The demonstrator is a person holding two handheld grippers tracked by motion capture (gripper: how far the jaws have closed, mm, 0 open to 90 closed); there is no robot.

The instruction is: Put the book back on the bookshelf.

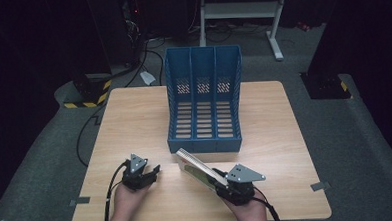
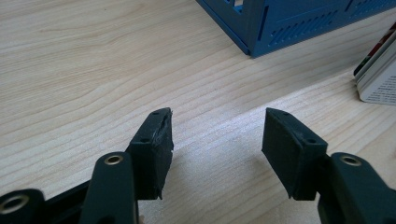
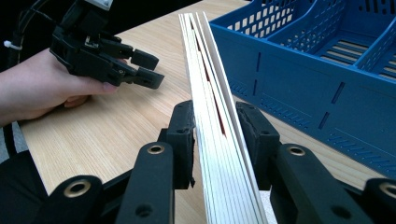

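The right gripper (image 3: 215,140) held a thin book (image 3: 212,107) by its edge, with both jaws squeezed tight on it. The book was lifted and tilted, its far end pointing at the blue rack (image 1: 203,97). In the high view the book (image 1: 199,166) hung just in front of the rack's low front wall, near the middle of the table (image 1: 134,113).

The left gripper (image 2: 217,135) held nothing. Its jaws stood wide apart over bare wood, a little way to the left of the book. The hand (image 3: 37,91) behind it rested on the table.

This looked like the carrying step: the book was picked up but not yet in the rack. All three slots looked empty. Next, the right gripper would likely need to raise the book over the front wall, stand it straight, and line it up with one slot so it slid in without bumping the walls between. The left gripper could help steady it.
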